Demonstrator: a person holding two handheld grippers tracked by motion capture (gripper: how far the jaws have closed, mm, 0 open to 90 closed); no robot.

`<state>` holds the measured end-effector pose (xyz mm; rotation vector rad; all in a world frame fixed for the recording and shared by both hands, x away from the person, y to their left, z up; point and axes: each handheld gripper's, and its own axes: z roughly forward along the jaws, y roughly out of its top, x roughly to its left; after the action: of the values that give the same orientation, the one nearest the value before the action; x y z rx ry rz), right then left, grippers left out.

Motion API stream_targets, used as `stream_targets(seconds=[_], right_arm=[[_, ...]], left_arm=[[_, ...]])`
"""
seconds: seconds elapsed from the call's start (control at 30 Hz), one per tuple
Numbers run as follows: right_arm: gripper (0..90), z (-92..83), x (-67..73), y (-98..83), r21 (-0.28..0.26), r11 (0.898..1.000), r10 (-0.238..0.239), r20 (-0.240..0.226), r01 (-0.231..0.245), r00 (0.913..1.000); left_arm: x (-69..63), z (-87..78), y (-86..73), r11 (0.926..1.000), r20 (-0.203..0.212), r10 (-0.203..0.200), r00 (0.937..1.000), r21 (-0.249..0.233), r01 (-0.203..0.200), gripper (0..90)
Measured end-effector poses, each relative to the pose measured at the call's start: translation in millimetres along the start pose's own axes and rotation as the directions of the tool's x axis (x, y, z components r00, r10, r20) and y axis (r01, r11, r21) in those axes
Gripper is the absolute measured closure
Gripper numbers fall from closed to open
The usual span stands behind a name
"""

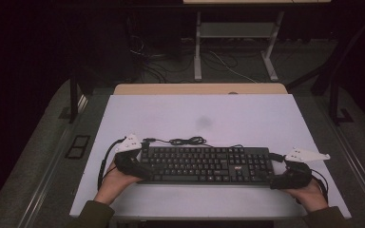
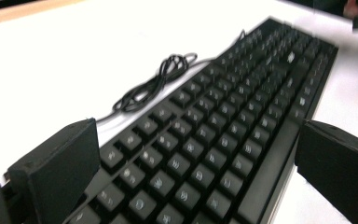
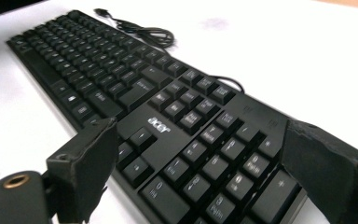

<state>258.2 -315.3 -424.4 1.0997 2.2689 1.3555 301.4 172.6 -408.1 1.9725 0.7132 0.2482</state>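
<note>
A black keyboard [image 1: 204, 164] lies crosswise on the white table top [image 1: 195, 109], near its front edge. Its thin black cable [image 1: 187, 140] is bundled just behind it. My left gripper [image 1: 145, 161] is at the keyboard's left end and stands open, one jaw behind the back edge and one past the front edge. In the left gripper view the keyboard [image 2: 205, 140] runs away between the jaws, with white table showing beside the right jaw. My right gripper [image 1: 274, 170] stands open at the right end, over the number pad [image 3: 223, 158], its jaws straddling the keyboard [image 3: 121, 79].
A faint grey smudge [image 1: 203, 122] marks the table top behind the cable. A wooden strip [image 1: 199, 89] edges the table's far side. Beyond it stand another desk's legs [image 1: 197, 47] and loose floor cables [image 1: 228, 61]. The person's hands come in at the near edge.
</note>
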Motion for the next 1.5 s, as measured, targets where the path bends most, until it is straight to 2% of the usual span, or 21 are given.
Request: stream_targets(seconds=[0.03,0.1,0.2,0.27,0.3,0.37,0.4,0.47,0.53,0.83,1.1,1.5], right_arm=[[11.0,-1.1,-0.7,-1.5,-0.001,1.000,-0.002,-0.007,0.002,1.0000],[11.1,-2.6,-1.9,-1.4,0.010,1.000,-0.022,-0.004,0.022,0.9998],[11.1,-1.5,-0.9,1.7,0.030,0.997,-0.065,-0.021,0.066,0.9977],[11.0,-2.2,-5.0,0.7,0.035,0.998,-0.042,-0.028,0.043,0.9987],[11.1,-3.4,-6.3,1.8,0.018,0.999,-0.036,-0.026,0.036,0.9990],[11.1,-5.0,-10.1,5.8,-0.021,1.000,-0.009,-0.041,0.009,0.9991],[11.1,-4.4,-11.1,7.6,-0.023,1.000,-0.007,-0.051,0.006,0.9986],[11.0,-3.9,-10.8,8.3,-0.035,0.999,-0.014,-0.059,0.012,0.9982],[11.1,-2.3,-12.1,8.5,-0.047,0.999,-0.007,-0.060,0.004,0.9981],[11.1,-3.4,-7.8,6.1,-0.026,1.000,-0.010,-0.063,0.009,0.9980],[11.1,-5.8,-7.3,10.4,-0.051,0.999,0.001,-0.068,-0.004,0.9977],[11.1,4.4,-3.8,20.6,-0.062,0.998,0.006,-0.100,-0.012,0.9950]], left_arm=[[-2.1,0.4,-1.1,1.0000,0.009,0.007,0.9999,0.001,-0.007,0.0],[-5.1,1.6,-2.7,0.9999,0.000,0.015,0.9999,0.003,-0.015,0.0],[-5.3,4.7,-6.0,0.9998,-0.012,-0.007,0.9999,-0.017,0.007,0.0],[-9.6,3.7,-6.8,0.9999,-0.033,0.008,0.9994,-0.012,-0.008,0.0],[-11.6,2.1,-6.7,0.9997,-0.032,0.023,0.9992,-0.011,-0.023,0.0],[-13.0,2.4,-7.2,0.9995,-0.012,0.031,0.9994,-0.005,-0.031,0.0],[-13.5,3.6,-8.4,0.9996,-0.001,0.029,0.9996,-0.003,-0.029,0.0],[-13.7,3.7,-10.4,0.9994,0.020,0.031,0.9993,0.014,-0.031,0.0],[-14.3,-0.4,-11.7,0.9994,0.006,0.029,0.9996,0.018,-0.029,0.0],[-9.6,-12.3,-14.4,0.9998,-0.010,-0.001,0.9999,-0.021,0.001,0.0],[-8.7,-8.7,-12.4,0.9997,0.000,0.002,1.0000,-0.025,-0.002,0.0],[-8.5,-7.5,-11.2,0.9997,0.002,0.003,1.0000,-0.023,-0.003,0.0]])
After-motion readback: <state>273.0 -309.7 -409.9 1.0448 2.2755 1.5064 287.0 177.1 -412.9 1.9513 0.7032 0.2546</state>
